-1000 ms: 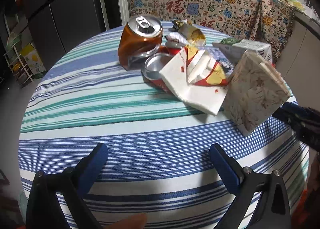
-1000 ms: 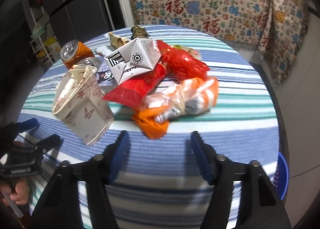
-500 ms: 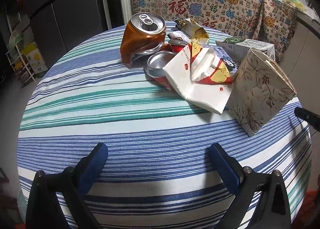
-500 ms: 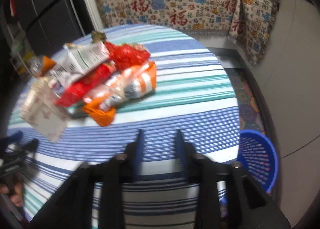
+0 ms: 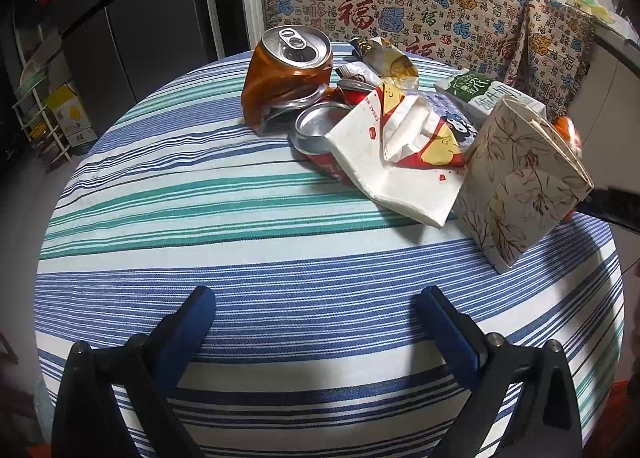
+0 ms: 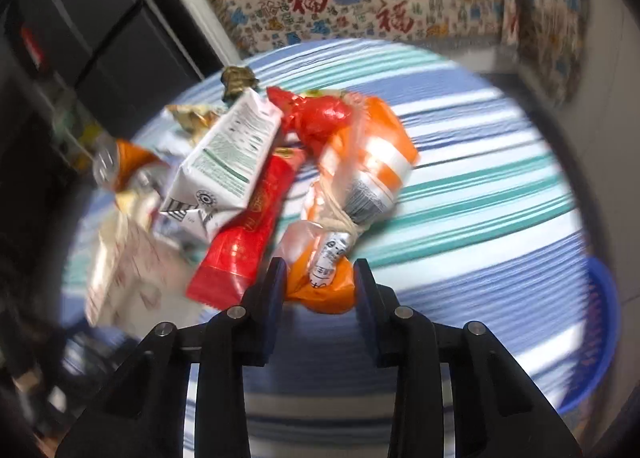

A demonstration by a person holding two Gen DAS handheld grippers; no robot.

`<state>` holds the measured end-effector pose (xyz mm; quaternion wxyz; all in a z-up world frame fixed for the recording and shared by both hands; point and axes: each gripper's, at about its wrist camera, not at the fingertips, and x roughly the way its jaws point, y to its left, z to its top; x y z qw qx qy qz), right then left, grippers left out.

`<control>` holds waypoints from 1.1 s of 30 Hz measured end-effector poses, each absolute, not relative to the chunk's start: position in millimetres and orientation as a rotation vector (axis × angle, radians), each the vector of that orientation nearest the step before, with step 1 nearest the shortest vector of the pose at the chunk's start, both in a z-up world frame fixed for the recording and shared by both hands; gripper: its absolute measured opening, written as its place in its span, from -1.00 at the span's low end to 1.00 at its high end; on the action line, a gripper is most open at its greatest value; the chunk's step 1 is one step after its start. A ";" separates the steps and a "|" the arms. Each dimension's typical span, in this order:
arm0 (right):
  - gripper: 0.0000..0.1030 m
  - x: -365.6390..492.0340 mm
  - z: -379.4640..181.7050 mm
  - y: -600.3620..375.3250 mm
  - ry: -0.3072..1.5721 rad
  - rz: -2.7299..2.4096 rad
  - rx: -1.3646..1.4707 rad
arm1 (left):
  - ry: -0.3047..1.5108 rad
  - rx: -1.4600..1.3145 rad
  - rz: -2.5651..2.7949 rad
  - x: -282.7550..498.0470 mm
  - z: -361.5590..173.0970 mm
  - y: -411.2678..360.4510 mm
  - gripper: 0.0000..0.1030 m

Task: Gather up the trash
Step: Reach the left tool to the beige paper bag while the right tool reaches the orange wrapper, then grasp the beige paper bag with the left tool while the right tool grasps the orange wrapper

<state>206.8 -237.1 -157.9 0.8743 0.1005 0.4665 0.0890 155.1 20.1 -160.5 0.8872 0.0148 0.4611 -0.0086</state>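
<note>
A heap of trash lies on the striped round table [image 5: 240, 218]: a crushed orange can [image 5: 288, 78], a red can [image 5: 320, 130], a white paper wrapper [image 5: 400, 178], a floral paper bag [image 5: 520, 186] and a green-and-white carton [image 5: 480, 94]. My left gripper [image 5: 316, 306] hangs open over bare cloth, short of the heap. In the right wrist view the carton [image 6: 228, 166], a red packet [image 6: 248, 234] and an orange plastic wrapper [image 6: 360, 170] lie together. My right gripper [image 6: 320, 274] is closing, and the wrapper's near end fills the gap and touches both pads.
A blue plastic basket [image 6: 600, 338] stands on the floor beyond the table's right edge. A patterned cloth [image 5: 400, 6] hangs behind the table and a dark cabinet [image 5: 120, 18] stands at the back left. A dark part of the other tool [image 5: 612, 206] shows behind the floral bag.
The right gripper swung away, then came in close to the heap, and its jaws narrowed around the orange wrapper's end. The left gripper has stayed put.
</note>
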 end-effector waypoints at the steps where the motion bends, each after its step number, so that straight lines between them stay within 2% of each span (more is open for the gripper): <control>1: -0.34 203.3 -156.5 -240.2 0.978 0.178 0.180 | 0.958 0.031 -0.018 153.9 -161.0 20.9 1.00; 3: -0.34 195.3 -151.4 -254.8 0.989 0.134 0.127 | 0.958 0.031 -0.017 154.1 -160.9 21.1 1.00; 6: -0.21 185.8 -145.1 -268.0 0.975 0.085 0.045 | 0.958 0.031 -0.025 152.6 -160.9 20.8 1.00; 8: 0.15 181.6 -142.0 -272.5 0.957 0.081 0.025 | 0.955 0.036 -0.061 148.7 -158.9 18.9 1.00; 9: 0.40 178.8 -139.9 -274.8 0.943 0.087 0.033 | 0.942 0.033 -0.075 145.2 -156.0 17.9 1.00; 10: 0.50 173.7 -138.0 -275.7 0.920 0.087 0.039 | 0.914 0.020 -0.097 138.3 -149.5 15.3 1.00; 16: 0.52 161.4 -129.1 -274.6 0.875 0.116 0.045 | 0.820 0.006 -0.239 130.5 -117.5 -31.2 1.00; 19: 0.60 162.2 -124.6 -276.2 0.846 0.134 0.043 | 0.820 0.022 -0.223 146.1 -116.6 -53.8 1.00; 22: 0.60 168.0 -126.0 -281.9 0.846 0.136 0.072 | 0.828 0.014 -0.189 163.2 -120.7 -64.0 0.68; 23: 0.61 169.9 -126.8 -283.1 0.848 0.136 0.078 | 0.827 0.020 -0.176 167.7 -122.0 -66.9 0.52; 24: 0.62 173.0 -128.0 -284.3 0.853 0.137 0.086 | 0.823 0.030 -0.162 169.7 -123.0 -68.3 0.22; 25: 0.62 177.3 -130.1 -285.1 0.860 0.139 0.096 | 0.821 0.038 -0.152 171.7 -124.9 -70.0 0.04; 26: 0.62 182.5 -133.5 -286.1 0.870 0.140 0.108 | 0.827 0.034 -0.159 174.4 -127.1 -70.3 -0.36; 27: 0.62 187.3 -137.3 -287.7 0.881 0.135 0.118 | 0.830 0.025 -0.168 173.1 -128.6 -69.3 -0.60; 29: 0.62 198.2 -145.5 -289.8 0.907 0.119 0.131 | 0.825 0.024 -0.174 170.5 -131.2 -68.2 -0.61; 30: 0.55 202.5 -149.3 -290.2 0.924 0.112 0.130 | 0.822 0.025 -0.177 168.3 -131.6 -68.1 -0.63; 32: -0.23 208.0 -156.3 -292.1 0.963 0.099 0.134 | 0.819 0.008 -0.193 162.2 -129.8 -63.1 -0.64; 33: -0.30 207.9 -157.2 -294.4 0.971 0.102 0.149 | 0.817 -0.005 -0.203 159.1 -127.7 -59.8 -0.65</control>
